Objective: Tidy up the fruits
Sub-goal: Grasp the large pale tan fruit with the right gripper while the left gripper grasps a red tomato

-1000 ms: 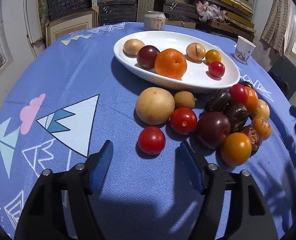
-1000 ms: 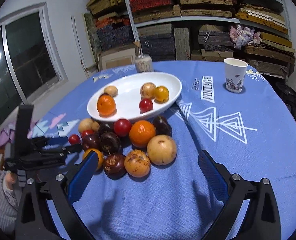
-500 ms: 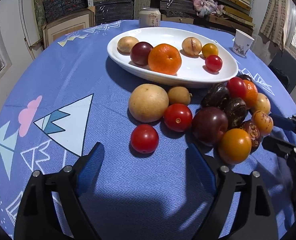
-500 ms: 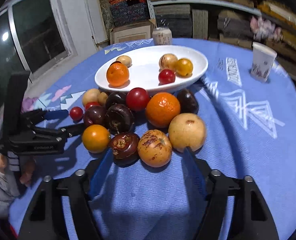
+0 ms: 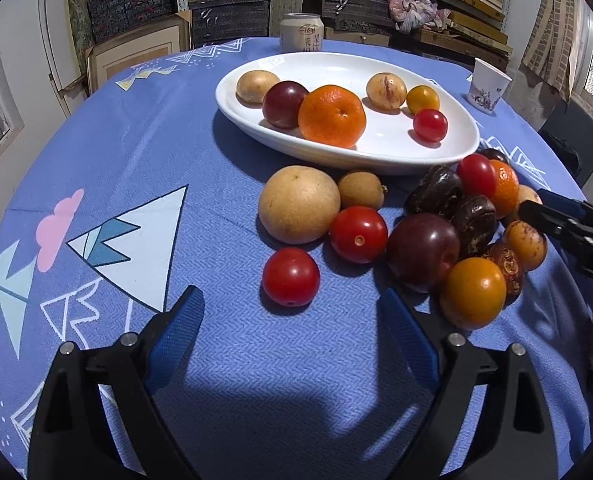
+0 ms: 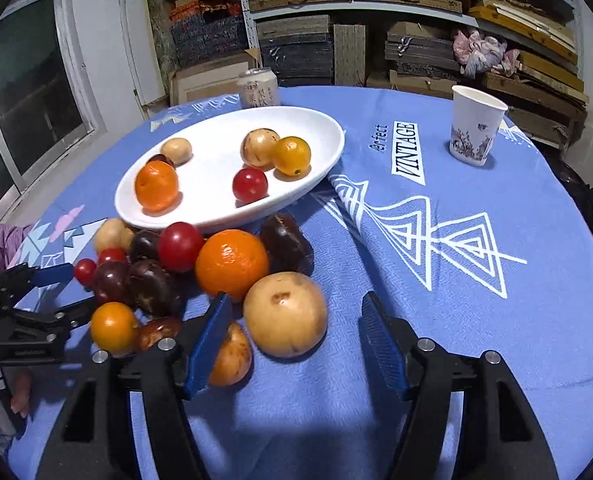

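A white oval plate (image 5: 356,158) holds several fruits, among them an orange (image 5: 331,115) and a small red tomato (image 5: 430,125). More fruits lie heaped on the blue cloth in front of it. My left gripper (image 5: 290,320) is open, and a red tomato (image 5: 291,276) lies just ahead of its blue fingertips. My right gripper (image 6: 296,320) is open but narrowed, straddling a tan round fruit (image 6: 285,314) with a gap on each side. A speckled fruit (image 6: 232,354) lies partly hidden behind its left finger. The plate (image 6: 216,184) is beyond the pile.
A drink can (image 5: 301,34) stands behind the plate and a paper cup (image 6: 476,124) at the back right. The right gripper (image 5: 568,220) reaches into the left wrist view from the right. A person's hand (image 6: 16,396) shows low left. Shelves of boxes line the wall.
The right gripper came forward and down to the pile and narrowed its jaws around the tan fruit. The left gripper's jaws widened; it kept its place.
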Available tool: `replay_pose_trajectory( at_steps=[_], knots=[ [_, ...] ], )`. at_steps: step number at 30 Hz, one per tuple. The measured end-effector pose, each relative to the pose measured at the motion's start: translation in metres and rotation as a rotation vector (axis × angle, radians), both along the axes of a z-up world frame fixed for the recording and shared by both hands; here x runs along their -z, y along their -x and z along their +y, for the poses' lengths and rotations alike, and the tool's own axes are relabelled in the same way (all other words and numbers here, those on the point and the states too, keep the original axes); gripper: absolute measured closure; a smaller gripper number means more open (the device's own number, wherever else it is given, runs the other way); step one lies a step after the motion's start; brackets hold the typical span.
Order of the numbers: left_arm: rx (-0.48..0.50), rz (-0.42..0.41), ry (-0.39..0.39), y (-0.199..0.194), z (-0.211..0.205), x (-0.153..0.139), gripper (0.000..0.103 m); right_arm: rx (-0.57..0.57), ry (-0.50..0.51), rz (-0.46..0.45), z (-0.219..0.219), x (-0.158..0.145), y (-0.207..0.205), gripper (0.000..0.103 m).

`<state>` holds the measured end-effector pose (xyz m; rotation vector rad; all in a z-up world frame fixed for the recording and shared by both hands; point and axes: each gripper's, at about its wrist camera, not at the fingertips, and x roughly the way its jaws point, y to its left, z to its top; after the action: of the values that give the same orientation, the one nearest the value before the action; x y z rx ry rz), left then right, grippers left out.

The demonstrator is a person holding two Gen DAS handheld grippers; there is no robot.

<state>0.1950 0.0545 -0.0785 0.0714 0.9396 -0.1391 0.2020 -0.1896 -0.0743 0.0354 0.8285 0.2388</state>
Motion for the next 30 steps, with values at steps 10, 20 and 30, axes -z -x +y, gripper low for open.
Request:
replay_pose_trajectory(
  at_steps=[10,20,30],
  knots=[
    [0.019,-0.005,0.061,-0.003,0.004,-0.002,0.016,-0.065,-0.035,0.024,-0.005,0.000,-0.001,0.058],
    [0.017,-0.026,0.051,-0.001,0.010,-0.004,0.048,-0.080,0.000,0.011,0.000,0.001,0.005,0.058],
    [0.039,-0.032,0.065,-0.004,0.010,-0.005,0.077,-0.071,0.002,0.004,-0.001,0.000,0.009,0.059]
  ],
)
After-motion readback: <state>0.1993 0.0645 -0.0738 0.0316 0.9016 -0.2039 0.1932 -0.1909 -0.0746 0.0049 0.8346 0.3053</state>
